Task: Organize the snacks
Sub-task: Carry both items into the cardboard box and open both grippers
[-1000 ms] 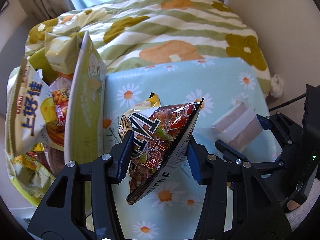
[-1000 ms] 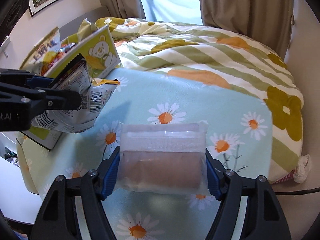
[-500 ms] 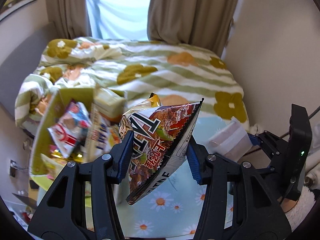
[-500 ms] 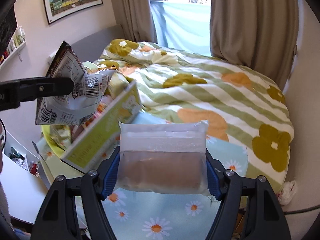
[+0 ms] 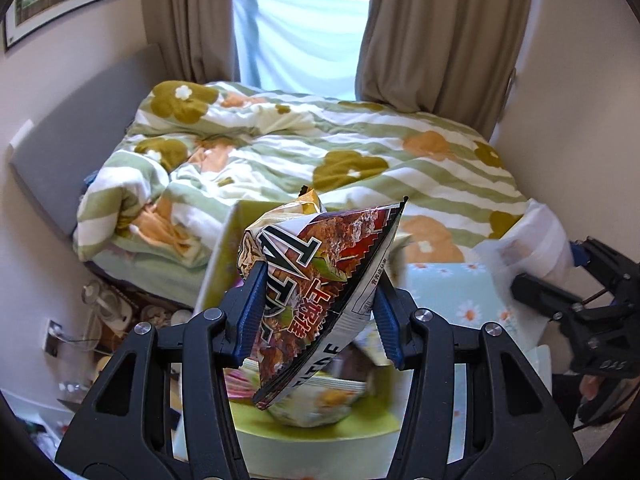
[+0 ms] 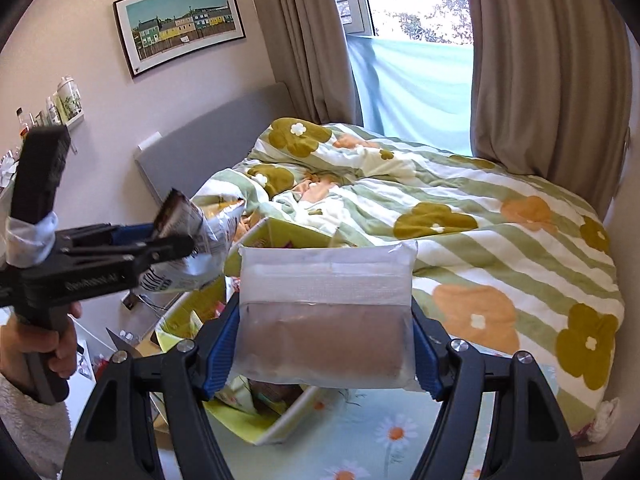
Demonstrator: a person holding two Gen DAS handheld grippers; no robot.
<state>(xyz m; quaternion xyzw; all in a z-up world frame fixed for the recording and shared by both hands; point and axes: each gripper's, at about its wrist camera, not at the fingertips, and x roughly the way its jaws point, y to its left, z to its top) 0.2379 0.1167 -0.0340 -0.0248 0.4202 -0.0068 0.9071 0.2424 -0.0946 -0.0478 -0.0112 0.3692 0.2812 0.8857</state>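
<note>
My left gripper [image 5: 316,308] is shut on a red-brown snack bag [image 5: 320,280] and holds it in the air above a yellow-green box [image 5: 320,436] with several snack packs in it. My right gripper [image 6: 324,344] is shut on a clear pouch with a brown bar [image 6: 324,316], held above the near right corner of the same box [image 6: 280,424]. The left gripper with its bag [image 6: 192,240] shows at the left of the right wrist view. The right gripper with its pouch [image 5: 528,240] shows at the right of the left wrist view.
The box stands on a pale blue daisy-print surface [image 6: 396,436]. Behind it is a bed with a green striped flower quilt [image 5: 320,148], curtains and a window. Cluttered floor items [image 5: 116,312] lie at the left below the bed.
Both grippers have risen and tilted up with their snacks. The left one has moved left from over the daisy surface to over the box, which now lies below both.
</note>
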